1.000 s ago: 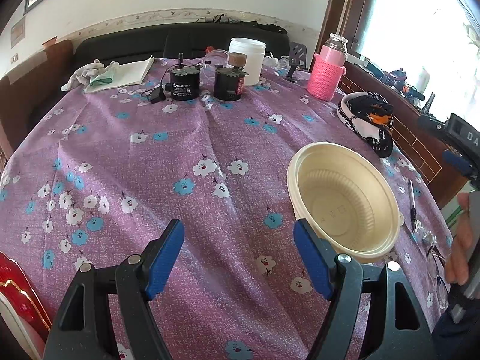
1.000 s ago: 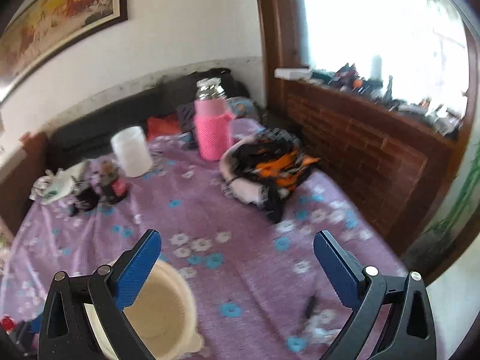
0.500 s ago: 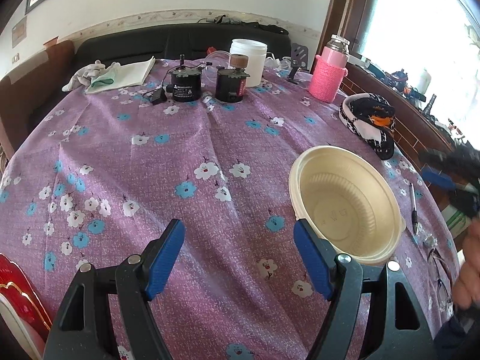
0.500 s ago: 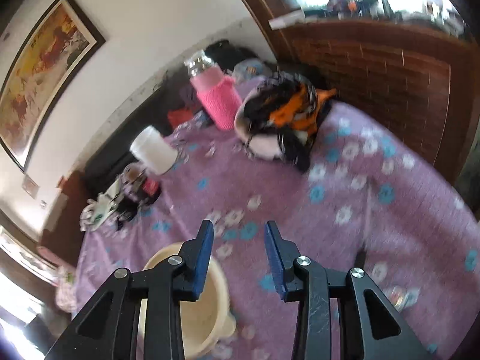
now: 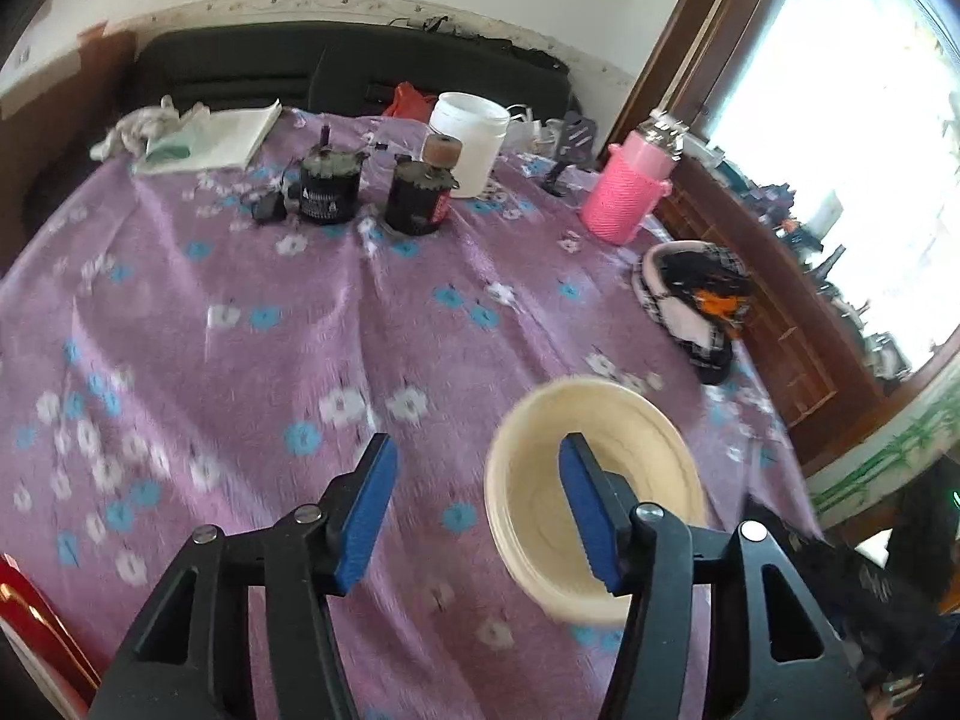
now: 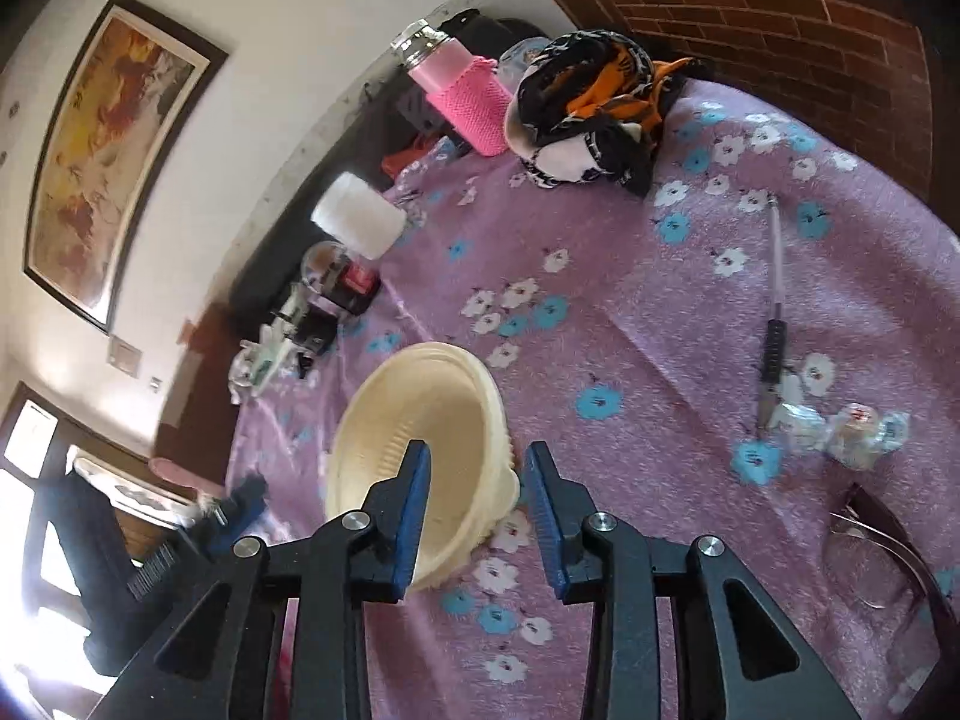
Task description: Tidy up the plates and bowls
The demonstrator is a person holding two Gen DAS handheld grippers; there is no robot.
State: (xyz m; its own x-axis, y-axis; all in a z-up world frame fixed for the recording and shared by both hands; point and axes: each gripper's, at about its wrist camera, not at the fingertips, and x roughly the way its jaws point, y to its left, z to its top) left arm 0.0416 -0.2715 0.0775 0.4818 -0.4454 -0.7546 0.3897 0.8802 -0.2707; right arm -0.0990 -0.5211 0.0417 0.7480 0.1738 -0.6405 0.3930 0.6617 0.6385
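Right now I am bringing my right tongs (image 6: 477, 519) down over the near rim of the cream bowl (image 6: 432, 420), which is sitting on the purple flowered cloth of the desk (image 6: 690, 312). Seen along the right tongs, the bowl is lying just ahead and a little to the left: the left blue pad is hanging inside the cavity, the right pad is standing outside the wall, and the small rim tab is sitting between them. Those jaws have just been closing, with the bowl wall between them, but a gap is still showing on both sides, so I am not yet pinching anything.

My left tongs (image 5: 480, 507) are hovering to the left of the same bowl (image 5: 606, 480), part open with only cloth between the pads; their jaws have just been narrowing too, and their right finger is overlapping the bowl's left side in the view without clearly touching it. I am judging the right hand to be the nearer one for the grab.

The bowl is round, so no long axis is mattering; it is facing mouth up, looking slightly tilted in both blurred views, and whether it is truly tipped I cannot tell. A red-edged dish (image 5: 27, 618) is peeking in at the near left.
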